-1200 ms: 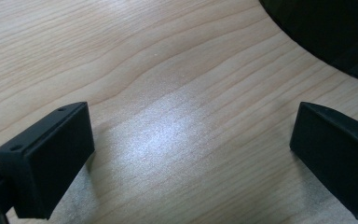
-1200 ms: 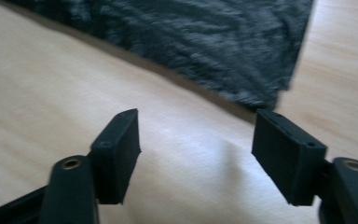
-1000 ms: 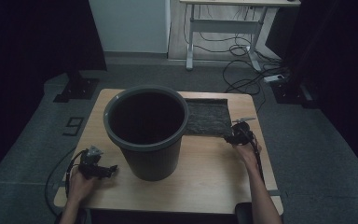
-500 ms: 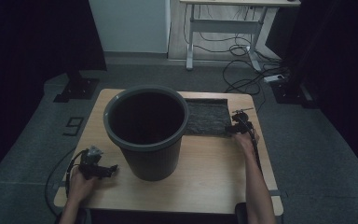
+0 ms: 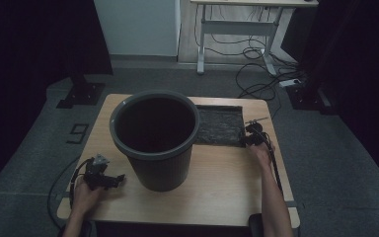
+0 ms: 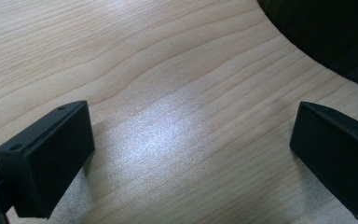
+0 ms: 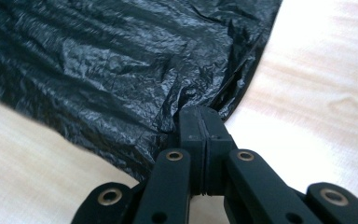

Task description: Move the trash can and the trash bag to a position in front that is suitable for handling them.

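A dark grey plastic bin [image 5: 154, 138] stands upright in the middle of the wooden table [image 5: 217, 177]. Behind it to the right, a black plastic bag [image 5: 219, 126] lies flat on the table. My right gripper [image 5: 249, 138] sits at the bag's near right corner. In the right gripper view its jaws are shut [image 7: 200, 121] with the crinkled bag [image 7: 112, 60] puckered at their tips. My left gripper [image 5: 121, 178] rests at the front left, just beside the bin's base. Its jaws stand wide open [image 6: 191, 154] over bare wood, the bin's wall [image 6: 335, 37] close ahead.
The table's right edge [image 5: 276, 148] runs close to my right hand. Beyond the table are a grey floor with cables [image 5: 256, 79] and the legs of a white desk [image 5: 201, 44]. A black stand base [image 5: 81, 91] sits on the floor at the left.
My right gripper has moved forward and left to the bag's near right corner and sits shut there. The left gripper and the bin have not moved.
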Motion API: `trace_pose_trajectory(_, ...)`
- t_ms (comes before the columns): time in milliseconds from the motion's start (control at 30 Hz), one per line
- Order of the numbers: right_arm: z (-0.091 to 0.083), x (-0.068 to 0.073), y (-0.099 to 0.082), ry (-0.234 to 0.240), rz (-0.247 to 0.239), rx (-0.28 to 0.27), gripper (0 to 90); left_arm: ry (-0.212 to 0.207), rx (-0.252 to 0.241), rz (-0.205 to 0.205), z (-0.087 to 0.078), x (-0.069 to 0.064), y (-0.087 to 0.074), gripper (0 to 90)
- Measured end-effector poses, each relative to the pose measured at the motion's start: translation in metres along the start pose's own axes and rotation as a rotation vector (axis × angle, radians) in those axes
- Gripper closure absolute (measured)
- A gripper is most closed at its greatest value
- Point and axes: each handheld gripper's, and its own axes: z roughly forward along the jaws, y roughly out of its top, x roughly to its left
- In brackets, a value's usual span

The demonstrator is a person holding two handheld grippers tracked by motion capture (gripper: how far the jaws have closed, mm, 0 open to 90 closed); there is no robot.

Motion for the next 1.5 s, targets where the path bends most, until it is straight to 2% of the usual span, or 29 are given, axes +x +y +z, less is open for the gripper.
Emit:
trace_pose_trajectory(67,-0.002,0.002,-0.003,0.005,-0.011,0.003,88.6,0.000,0.000,0.000,0.000,0.000,0.000,0.0)
trace_pose_trajectory(167,-0.010,0.011,-0.012,-0.007,-0.063,0.015,88.9,0.000,0.001,0.000,0.000,0.000,0.000,0.0)
trace_pose_trajectory(200,-0.013,0.014,-0.016,-0.008,-0.073,0.020,88.9,0.000,0.001,0.000,0.000,0.000,0.000,0.0)
trace_pose_trajectory(233,-0.020,0.024,-0.025,-0.030,-0.108,0.028,88.9,0.000,0.001,0.000,0.000,0.000,0.000,0.0)
trace_pose_trajectory(267,-0.020,0.024,-0.025,-0.030,-0.108,0.028,88.9,0.000,0.001,0.000,0.000,0.000,0.000,0.0)
trace_pose_trajectory(300,-0.026,0.031,-0.032,-0.029,-0.126,0.022,89.0,0.000,0.001,0.000,0.000,0.000,0.000,0.0)
trace_pose_trajectory(533,-0.048,0.051,-0.060,0.018,-0.132,0.004,89.0,0.000,0.002,0.000,0.000,0.000,0.000,0.0)
trace_pose_trajectory(567,-0.056,0.060,-0.073,0.029,-0.129,0.003,89.0,0.000,0.002,0.000,0.000,0.000,0.000,0.0)
trace_pose_trajectory(667,-0.063,0.068,-0.083,0.037,-0.131,0.001,89.0,0.000,0.002,0.000,0.000,0.000,0.000,0.0)
trace_pose_trajectory(700,-0.073,0.082,-0.095,0.065,-0.138,-0.004,89.0,0.000,0.002,0.001,0.000,0.000,0.000,0.0)
trace_pose_trajectory(733,-0.073,0.082,-0.095,0.065,-0.138,-0.004,89.0,0.000,0.002,0.001,0.000,0.000,0.000,0.0)
trace_pose_trajectory(767,-0.078,0.096,-0.104,0.076,-0.193,0.008,88.9,-0.001,0.002,0.003,0.000,0.000,0.001,0.0)
trace_pose_trajectory(800,-0.078,0.096,-0.104,0.076,-0.193,0.008,88.9,-0.001,0.002,0.003,0.000,0.000,0.001,0.0)
trace_pose_trajectory(833,-0.084,0.107,-0.109,0.103,-0.230,0.021,78.1,-0.002,0.001,0.004,0.001,0.000,0.001,0.0)
trace_pose_trajectory(867,-0.087,0.107,-0.108,0.105,-0.226,0.021,70.0,-0.003,0.001,0.006,0.001,0.001,0.001,0.0)
trace_pose_trajectory(900,-0.087,0.107,-0.108,0.105,-0.226,0.021,70.0,-0.003,0.001,0.006,0.001,0.001,0.001,0.0)
trace_pose_trajectory(933,-0.096,0.101,-0.104,0.066,-0.206,-0.019,56.2,-0.005,0.003,0.007,0.001,0.001,0.001,0.0)
trace_pose_trajectory(1033,-0.101,0.089,-0.097,0.038,-0.176,-0.039,46.1,-0.005,0.002,0.008,0.001,0.001,0.001,0.0)
trace_pose_trajectory(1067,-0.102,0.079,-0.092,0.005,-0.158,-0.054,43.1,-0.006,0.002,0.008,0.001,0.001,0.002,0.0)
trace_pose_trajectory(1100,-0.097,0.059,-0.082,-0.032,-0.118,-0.050,39.7,-0.007,0.002,0.008,0.001,0.001,0.002,0.0)
trace_pose_trajectory(1167,-0.089,0.043,-0.074,-0.059,-0.086,-0.039,40.3,-0.007,0.002,0.008,0.002,0.001,0.002,0.0)
trace_pose_trajectory(1200,-0.089,0.043,-0.074,-0.059,-0.086,-0.039,40.3,-0.007,0.002,0.008,0.002,0.001,0.002,0.0)
trace_pose_trajectory(1233,-0.078,0.026,-0.065,-0.092,-0.054,-0.024,42.0,-0.008,0.002,0.008,0.002,0.001,0.002,0.0)
trace_pose_trajectory(1267,-0.078,0.026,-0.065,-0.092,-0.054,-0.024,42.0,-0.008,0.002,0.008,0.002,0.001,0.002,0.0)
trace_pose_trajectory(1300,-0.069,0.013,-0.057,-0.127,-0.039,-0.011,42.2,-0.008,0.002,0.008,0.002,0.001,0.002,0.0)
trace_pose_trajectory(1333,-0.069,0.013,-0.057,-0.127,-0.039,-0.011,42.2,-0.008,0.002,0.008,0.002,0.001,0.002,0.0)
trace_pose_trajectory(1367,-0.060,0.003,-0.050,-0.138,-0.018,-0.007,42.2,-0.008,0.002,0.008,0.002,0.001,0.002,0.0)
trace_pose_trajectory(1433,-0.053,-0.004,-0.043,-0.135,-0.017,-0.022,42.8,-0.008,0.002,0.009,0.002,0.001,0.002,0.0)
trace_pose_trajectory(1500,-0.049,-0.007,-0.039,-0.138,-0.004,-0.017,42.8,-0.008,0.002,0.008,0.002,0.001,0.002,0.0)
